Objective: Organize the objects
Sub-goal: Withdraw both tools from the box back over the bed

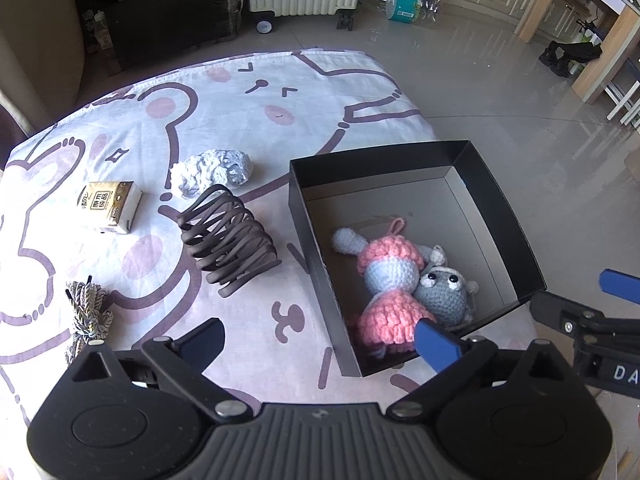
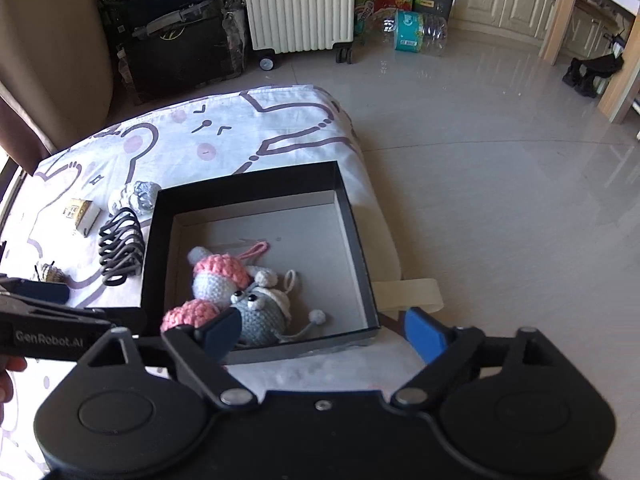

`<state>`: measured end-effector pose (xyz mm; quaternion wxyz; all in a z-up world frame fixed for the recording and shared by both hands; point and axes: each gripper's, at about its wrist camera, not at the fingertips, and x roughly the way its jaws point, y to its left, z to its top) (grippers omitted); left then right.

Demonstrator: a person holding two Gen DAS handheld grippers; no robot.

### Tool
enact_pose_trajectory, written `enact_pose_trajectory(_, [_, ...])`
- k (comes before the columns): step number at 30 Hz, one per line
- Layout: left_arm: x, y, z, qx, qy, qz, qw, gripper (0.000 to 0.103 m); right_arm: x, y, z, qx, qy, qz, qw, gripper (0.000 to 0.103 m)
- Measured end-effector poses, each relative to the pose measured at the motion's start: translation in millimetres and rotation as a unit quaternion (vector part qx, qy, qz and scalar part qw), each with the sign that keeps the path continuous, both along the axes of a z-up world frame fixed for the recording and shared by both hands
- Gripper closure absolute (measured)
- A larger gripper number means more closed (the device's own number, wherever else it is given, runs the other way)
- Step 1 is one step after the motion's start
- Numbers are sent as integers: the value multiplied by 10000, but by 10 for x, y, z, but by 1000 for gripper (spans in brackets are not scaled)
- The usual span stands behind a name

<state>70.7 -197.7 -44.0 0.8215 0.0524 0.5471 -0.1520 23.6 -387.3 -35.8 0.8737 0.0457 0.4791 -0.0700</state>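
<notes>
A black box [image 1: 320,272] [image 2: 154,240] sits on the printed sheet [image 1: 248,120] at the table's right side. Inside lie a pink and blue crochet doll [image 1: 388,268] [image 2: 216,276] and a grey crochet mouse [image 1: 444,292] [image 2: 260,312]. Left of the box lie a dark wire rack [image 1: 228,236] [image 2: 120,248], a crumpled grey cloth [image 1: 212,172] [image 2: 134,198], a tissue pack [image 1: 110,206] [image 2: 82,214] and a coiled cord [image 1: 88,312] [image 2: 48,274]. My left gripper [image 1: 320,340] is open and empty above the box's near left wall. My right gripper [image 2: 320,332] is open and empty above the box's near edge.
The table ends just right of the box, with a shiny tiled floor [image 2: 500,180] beyond. A white radiator [image 2: 298,4], a dark case [image 2: 176,44], water bottles [image 2: 412,30] and cartons stand at the far wall. A cloth strap [image 2: 408,294] hangs off the table's right side.
</notes>
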Motion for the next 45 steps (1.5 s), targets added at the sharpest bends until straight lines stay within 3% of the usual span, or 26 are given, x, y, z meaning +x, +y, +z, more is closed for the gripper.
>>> enact_pose_trajectory(4, [14, 21, -8, 18, -7, 47, 10000, 0, -40, -8, 0, -109, -103, -39, 9999, 0])
enact_pose_trajectory(33, [57, 136, 30, 25, -291, 40, 9996, 0, -9, -124, -40, -89, -76, -305, 9995, 0])
enact_pose_trajectory(45, [234, 473, 61, 55, -383, 339, 9987, 0, 108, -51, -58, -27, -117, -238, 9996, 0])
